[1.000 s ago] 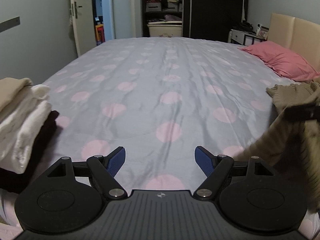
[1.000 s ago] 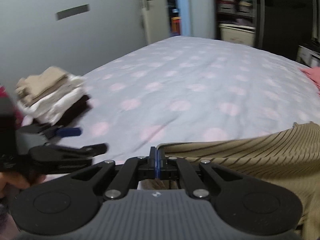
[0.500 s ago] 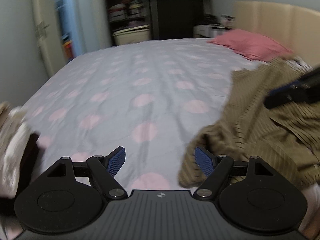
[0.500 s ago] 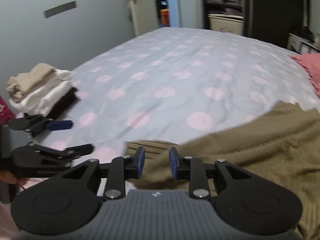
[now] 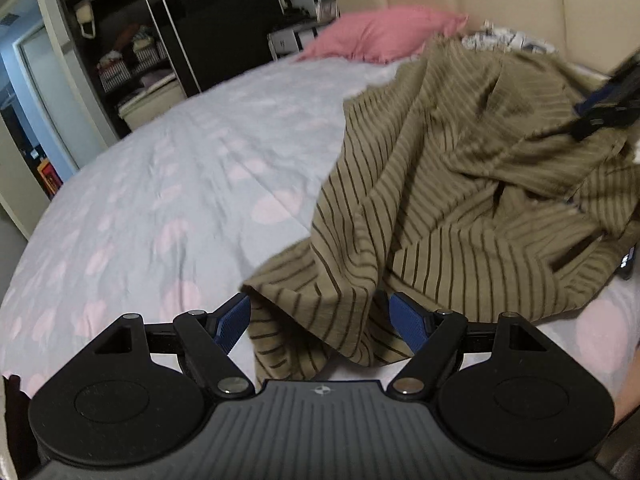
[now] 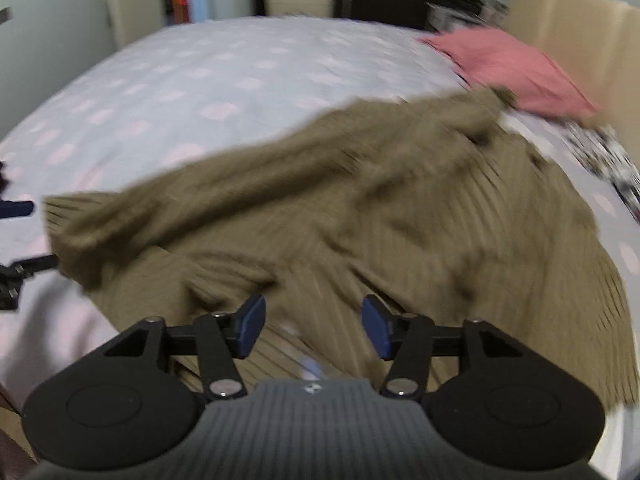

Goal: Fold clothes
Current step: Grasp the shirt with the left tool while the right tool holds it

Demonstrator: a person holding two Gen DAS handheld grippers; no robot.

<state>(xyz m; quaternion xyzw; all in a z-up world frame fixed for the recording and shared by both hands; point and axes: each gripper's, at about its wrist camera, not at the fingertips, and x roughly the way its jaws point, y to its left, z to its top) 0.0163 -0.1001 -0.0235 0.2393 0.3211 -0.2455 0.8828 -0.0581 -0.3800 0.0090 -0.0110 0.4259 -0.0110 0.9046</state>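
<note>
1. Here, an olive-brown striped garment [image 5: 452,184] is lying crumpled on the bed [image 5: 180,184], spreading across the near side of it below the pink pillow [image 5: 384,34].
2. One loose corner of the garment is drooping down between the blue pads [image 5: 232,322] of the left gripper [image 5: 322,322], whose jaws are standing wide apart and clamping nothing; whether the pads are brushing the cloth cannot be told.
3. The right gripper [image 6: 313,326] is hovering over the garment's near edge with its jaws likewise spread, the cloth showing in the gap between them, not pinched.
4. In the right wrist view the garment [image 6: 360,220] is appearing motion-blurred, stretching from the bed's near edge toward the pillow [image 6: 508,68].
5. The bed's sheet is showing pale grey-blue with pink dots, bare on the side of the garment away from the pillow.
6. Behind the pillow a beige headboard [image 5: 500,4] is standing, and beyond the bed's far edge a dark wardrobe [image 5: 212,16] with open shelves is showing.
</note>
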